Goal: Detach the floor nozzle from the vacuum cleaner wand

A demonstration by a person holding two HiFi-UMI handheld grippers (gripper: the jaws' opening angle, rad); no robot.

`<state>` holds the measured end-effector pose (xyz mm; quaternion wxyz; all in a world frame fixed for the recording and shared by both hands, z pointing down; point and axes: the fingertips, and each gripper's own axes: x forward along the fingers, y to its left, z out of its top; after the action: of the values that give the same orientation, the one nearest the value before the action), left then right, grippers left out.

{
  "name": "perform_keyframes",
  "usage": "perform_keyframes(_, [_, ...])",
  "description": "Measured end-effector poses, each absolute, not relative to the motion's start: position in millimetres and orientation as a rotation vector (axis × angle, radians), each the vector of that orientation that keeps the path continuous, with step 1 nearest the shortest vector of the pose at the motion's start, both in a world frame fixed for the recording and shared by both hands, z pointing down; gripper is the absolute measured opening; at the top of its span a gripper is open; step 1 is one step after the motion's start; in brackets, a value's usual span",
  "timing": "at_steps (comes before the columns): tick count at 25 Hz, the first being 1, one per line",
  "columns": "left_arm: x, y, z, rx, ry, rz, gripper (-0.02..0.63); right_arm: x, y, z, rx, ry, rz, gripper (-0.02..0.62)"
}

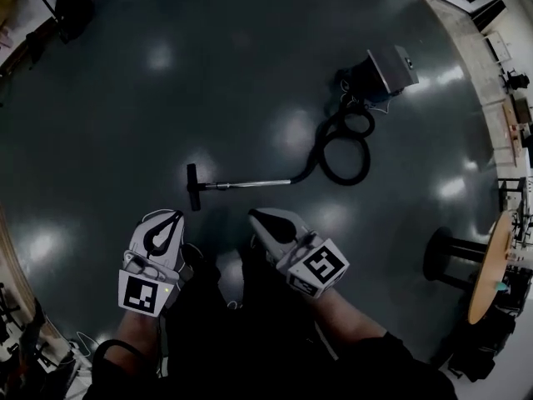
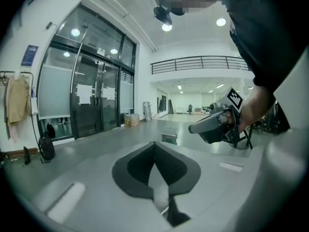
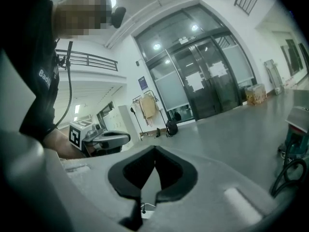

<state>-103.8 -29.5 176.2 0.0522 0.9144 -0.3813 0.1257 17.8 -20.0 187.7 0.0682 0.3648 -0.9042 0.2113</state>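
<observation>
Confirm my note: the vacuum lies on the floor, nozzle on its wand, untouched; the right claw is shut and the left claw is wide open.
Wrong on the left claw: the left gripper view shows its jaws together, shut on nothing. The rest stands: the vacuum lies on the floor, floor nozzle on its wand, untouched, and the right claw is shut.

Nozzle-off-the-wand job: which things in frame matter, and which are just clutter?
Job:
floor nozzle
wand
hose
vacuum cleaner
left hand-held gripper, shut, empty
right hand-held gripper, shut, empty

Lying about:
round table
coat rack
cardboard box
black bag
</observation>
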Motion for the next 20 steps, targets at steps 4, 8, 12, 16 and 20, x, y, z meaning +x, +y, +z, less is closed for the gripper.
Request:
perform_keyframes(4, [-95.6,-49.3,225.4,2.729,-1.201,0.381,0.002,21.3,-39.5,243.9,1.063,-2.722,0.664,0.002])
perform_keyframes(8, [-91.3,-59.7,280.7,2.686,-1.207,0.42,0.002,17.0,-55.6,296.1,1.036,-2.751,0.661,0.002])
perform_keyframes(12, [-97.1,-67.9,336.9,2.647,-1.254,0.444,0.002,16.9,-64.9,363.2,0.999,-2.742,0.665,0.002])
perform_keyframes(16, [-104.2,-74.6,398.3,2.649,-1.27,0.475,0.002,15.8,-73.2,441.3,0.971,-2.687,0.701,0.002])
perform_keyframes(20, [-109.6,-79.3,474.0,2.701,-1.24,0.568,0.002,6.9,-87.8,513.0,0.921,-2.695,0.658,0.002])
